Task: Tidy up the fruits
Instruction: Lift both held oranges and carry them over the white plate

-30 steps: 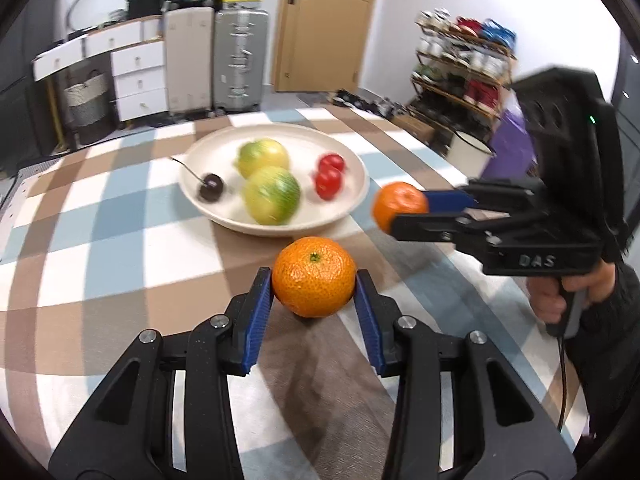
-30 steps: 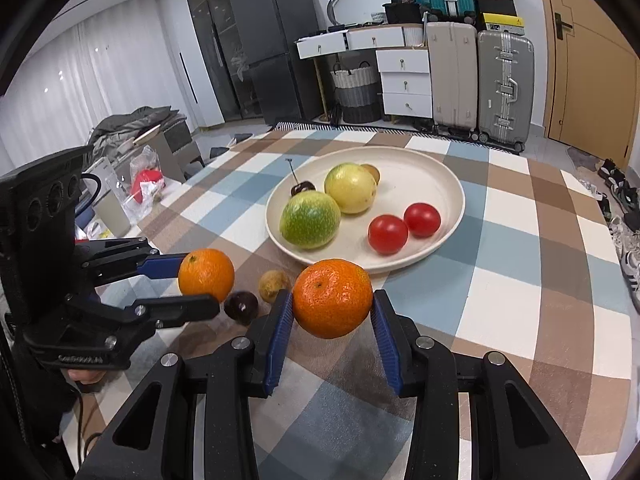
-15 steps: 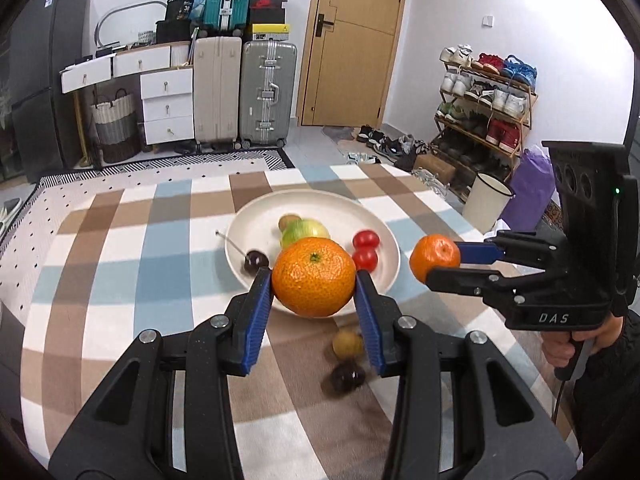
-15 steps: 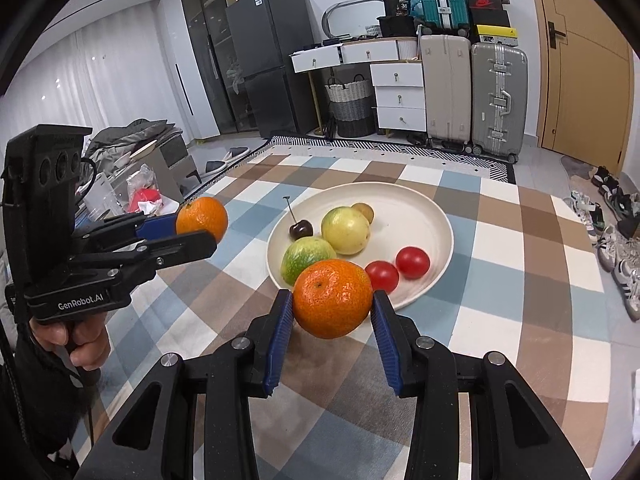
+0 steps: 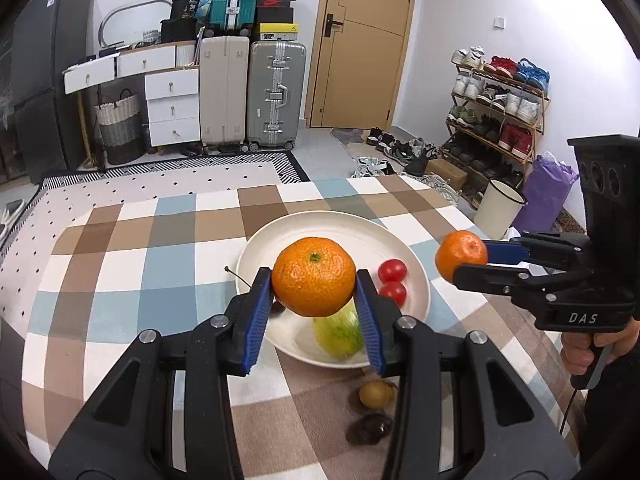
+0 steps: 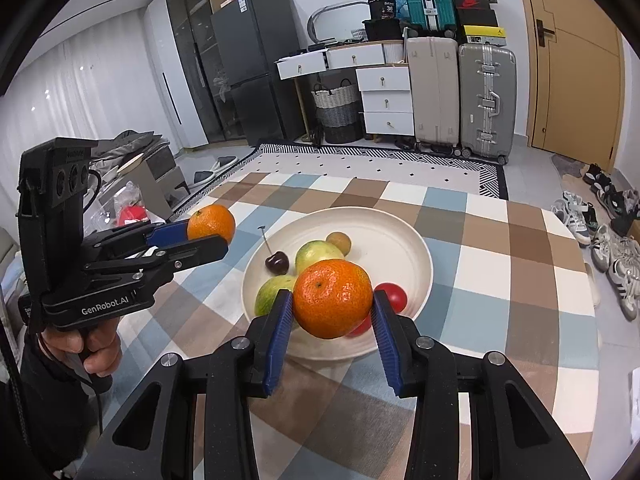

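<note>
In the plate (image 6: 416, 240): cherry (image 6: 277, 263), green fruits, tomatoes. Each hand-held gripper, left (image 5: 314, 304) and right (image 6: 331, 314), pinches a tangerine. Both are higher than a second ago.

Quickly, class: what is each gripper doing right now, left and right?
Left gripper: jaws closed on a round orange mandarin, held above the table.
Right gripper: jaws closed on a second round orange mandarin, also lifted.

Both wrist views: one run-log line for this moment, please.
left tool: shut on orange | right tool: shut on orange | both above plate | two small fruits on table
</note>
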`<state>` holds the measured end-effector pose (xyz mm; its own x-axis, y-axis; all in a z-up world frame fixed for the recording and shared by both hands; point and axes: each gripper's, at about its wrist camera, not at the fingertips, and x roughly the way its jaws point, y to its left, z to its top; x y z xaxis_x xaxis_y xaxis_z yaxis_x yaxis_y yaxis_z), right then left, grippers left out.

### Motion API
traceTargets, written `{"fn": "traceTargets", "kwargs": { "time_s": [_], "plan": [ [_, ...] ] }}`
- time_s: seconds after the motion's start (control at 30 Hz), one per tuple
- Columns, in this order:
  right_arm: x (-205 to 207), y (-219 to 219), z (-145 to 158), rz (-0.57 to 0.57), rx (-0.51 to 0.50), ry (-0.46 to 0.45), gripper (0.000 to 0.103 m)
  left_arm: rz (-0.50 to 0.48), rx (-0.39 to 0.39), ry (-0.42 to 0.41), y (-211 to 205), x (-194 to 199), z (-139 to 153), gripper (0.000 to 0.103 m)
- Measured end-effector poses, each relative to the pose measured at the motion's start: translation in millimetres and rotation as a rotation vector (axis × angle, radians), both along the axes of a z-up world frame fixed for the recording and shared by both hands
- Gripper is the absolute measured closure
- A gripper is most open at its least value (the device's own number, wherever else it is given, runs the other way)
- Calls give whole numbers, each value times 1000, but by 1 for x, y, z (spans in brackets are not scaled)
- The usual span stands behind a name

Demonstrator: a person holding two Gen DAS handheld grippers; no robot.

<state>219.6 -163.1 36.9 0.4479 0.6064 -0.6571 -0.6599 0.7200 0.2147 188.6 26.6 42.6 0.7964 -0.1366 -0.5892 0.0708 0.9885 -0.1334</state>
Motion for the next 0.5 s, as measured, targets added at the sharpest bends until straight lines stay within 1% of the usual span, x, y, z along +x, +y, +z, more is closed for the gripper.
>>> {"fn": "traceTargets", "kwargs": {
  "time_s": [0.23,0.33,0.5],
  "plan": [
    [18,3,-6,-19,5,14,63,7,11,7,7,23,-10,65],
    [24,7,-11,-19,-11,24,63,15,-4,13,12,29,-15,65],
    [37,12,-13,-32,-25,24,63,27,4,40,17,38,-28,65]
  ]
}}
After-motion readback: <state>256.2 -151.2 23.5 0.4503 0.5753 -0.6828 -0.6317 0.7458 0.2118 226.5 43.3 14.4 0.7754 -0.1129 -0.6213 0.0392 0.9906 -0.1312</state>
